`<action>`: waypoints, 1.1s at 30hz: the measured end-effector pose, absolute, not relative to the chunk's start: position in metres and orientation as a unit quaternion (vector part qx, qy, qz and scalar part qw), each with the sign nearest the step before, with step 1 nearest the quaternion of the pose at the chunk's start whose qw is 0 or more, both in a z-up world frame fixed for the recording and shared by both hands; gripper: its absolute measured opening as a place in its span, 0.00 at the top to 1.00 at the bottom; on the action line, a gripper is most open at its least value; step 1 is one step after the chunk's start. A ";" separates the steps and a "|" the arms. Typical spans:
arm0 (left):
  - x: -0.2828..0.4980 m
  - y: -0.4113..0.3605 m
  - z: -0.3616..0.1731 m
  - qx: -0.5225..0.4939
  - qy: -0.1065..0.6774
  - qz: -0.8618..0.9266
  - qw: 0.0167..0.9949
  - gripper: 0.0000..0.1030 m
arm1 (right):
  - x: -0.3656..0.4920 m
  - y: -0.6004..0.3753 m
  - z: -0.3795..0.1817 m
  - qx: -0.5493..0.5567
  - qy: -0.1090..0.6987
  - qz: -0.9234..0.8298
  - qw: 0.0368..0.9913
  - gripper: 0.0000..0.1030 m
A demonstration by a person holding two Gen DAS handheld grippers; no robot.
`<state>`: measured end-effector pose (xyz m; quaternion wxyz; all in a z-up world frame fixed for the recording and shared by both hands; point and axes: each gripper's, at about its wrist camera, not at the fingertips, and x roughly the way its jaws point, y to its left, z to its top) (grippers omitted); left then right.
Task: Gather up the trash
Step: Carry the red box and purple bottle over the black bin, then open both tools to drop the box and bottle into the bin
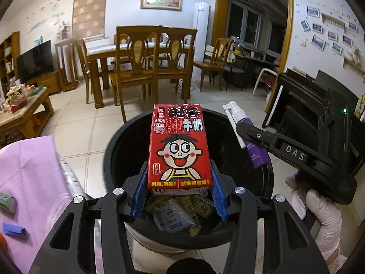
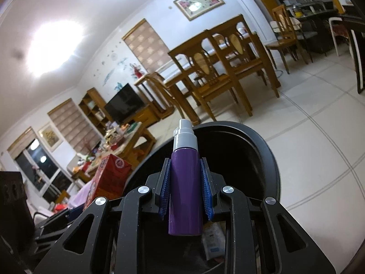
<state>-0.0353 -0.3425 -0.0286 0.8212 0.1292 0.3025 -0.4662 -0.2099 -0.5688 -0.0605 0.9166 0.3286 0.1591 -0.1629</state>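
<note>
Left tool [image 1: 179, 191] pinching milk carton [image 1: 179, 146], right tool [image 2: 186, 191] pinching spray bottle [image 2: 185, 182], above bin [image 1: 228, 125]; risk: bottle, at carton's three o'clock, clips rim, drops outside.

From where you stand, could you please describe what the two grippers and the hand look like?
Both grippers, left and right, have black skeletal linkages with silver rivets and blue ribbed pads. The right one is marked "DAS" and shows a green light. The right hand wears a white glove.
</note>
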 end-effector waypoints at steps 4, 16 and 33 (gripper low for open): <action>-0.034 -0.350 -0.035 0.137 0.311 -0.467 0.816 0.53 | -0.205 -0.573 -0.067 0.328 0.166 -0.171 0.914 0.75; -0.031 -0.361 -0.049 0.149 0.331 -0.463 0.809 0.52 | -0.194 -0.575 -0.077 0.328 0.175 -0.178 0.911 0.75; -0.030 -0.342 -0.033 0.140 0.325 -0.440 0.825 0.27 | -0.196 -0.572 -0.084 0.336 0.163 -0.179 0.910 0.38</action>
